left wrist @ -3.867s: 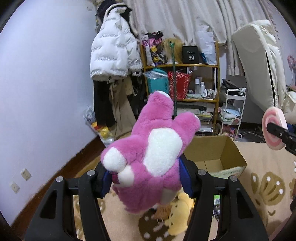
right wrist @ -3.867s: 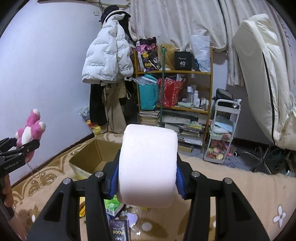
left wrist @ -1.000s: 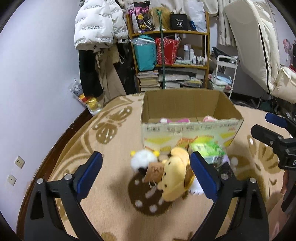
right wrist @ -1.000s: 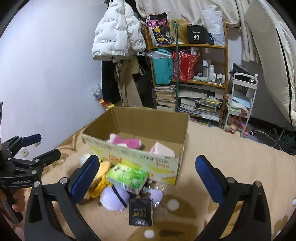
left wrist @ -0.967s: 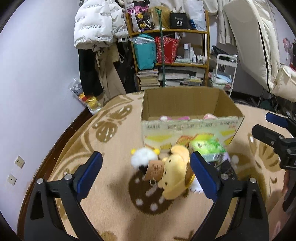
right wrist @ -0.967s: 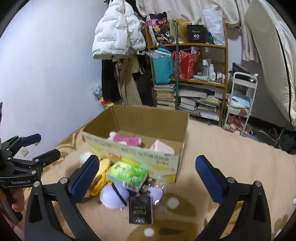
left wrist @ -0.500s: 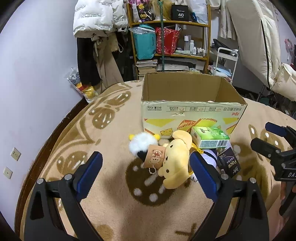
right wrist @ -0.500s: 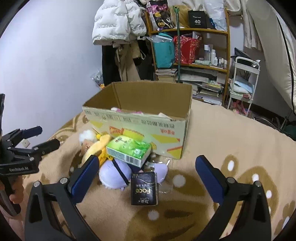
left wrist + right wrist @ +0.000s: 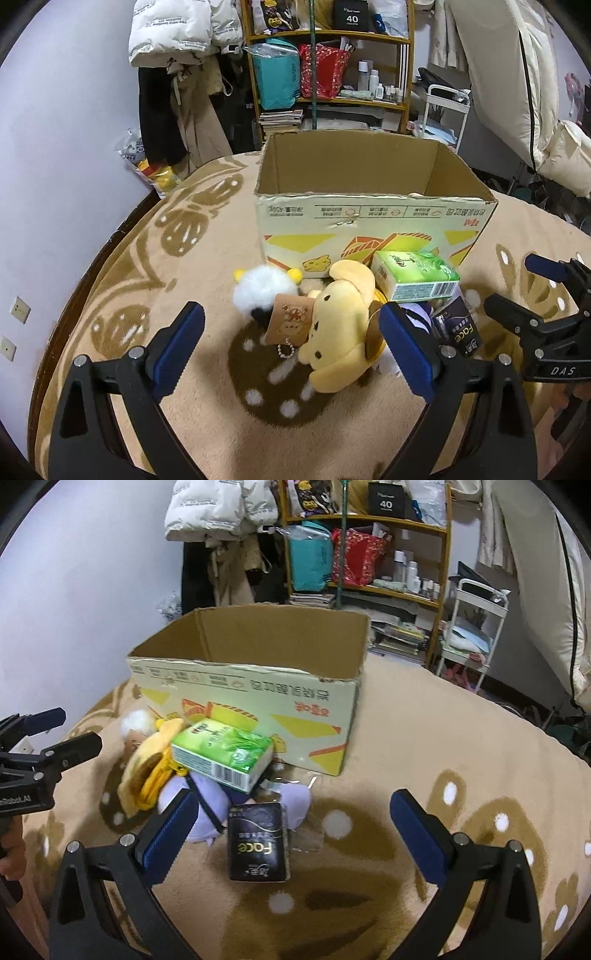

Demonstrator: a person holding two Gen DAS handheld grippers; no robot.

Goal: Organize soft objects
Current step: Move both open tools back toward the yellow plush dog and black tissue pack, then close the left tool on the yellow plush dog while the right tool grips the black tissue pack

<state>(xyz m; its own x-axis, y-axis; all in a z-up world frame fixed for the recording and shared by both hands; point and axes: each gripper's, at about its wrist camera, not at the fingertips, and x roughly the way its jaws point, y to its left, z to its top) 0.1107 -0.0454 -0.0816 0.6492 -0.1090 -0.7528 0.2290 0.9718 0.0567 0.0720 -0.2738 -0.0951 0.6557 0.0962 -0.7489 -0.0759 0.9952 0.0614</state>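
A cardboard box (image 9: pixel 369 218) stands open on the rug; it also shows in the right wrist view (image 9: pixel 258 690). In front of it lie a yellow plush dog (image 9: pixel 341 325), a white fluffy plush (image 9: pixel 264 290) with a brown tag, a green tissue pack (image 9: pixel 413 275) (image 9: pixel 221 751), a lilac plush (image 9: pixel 210 805) and a black "Face" pack (image 9: pixel 256 842). My left gripper (image 9: pixel 291 343) is open and empty, low over the yellow plush. My right gripper (image 9: pixel 291 830) is open and empty, low over the black pack.
A wooden shelf (image 9: pixel 328 66) full of bags and books, hanging coats (image 9: pixel 177 74) and a white trolley (image 9: pixel 447 110) stand behind the box. A white mattress (image 9: pixel 517 74) leans at the right. The patterned beige rug (image 9: pixel 184 258) covers the floor.
Both grippers, which held a pink plush and a tissue roll, now stand open and empty. Both have since dropped lower and closer to the pile in front of the box.
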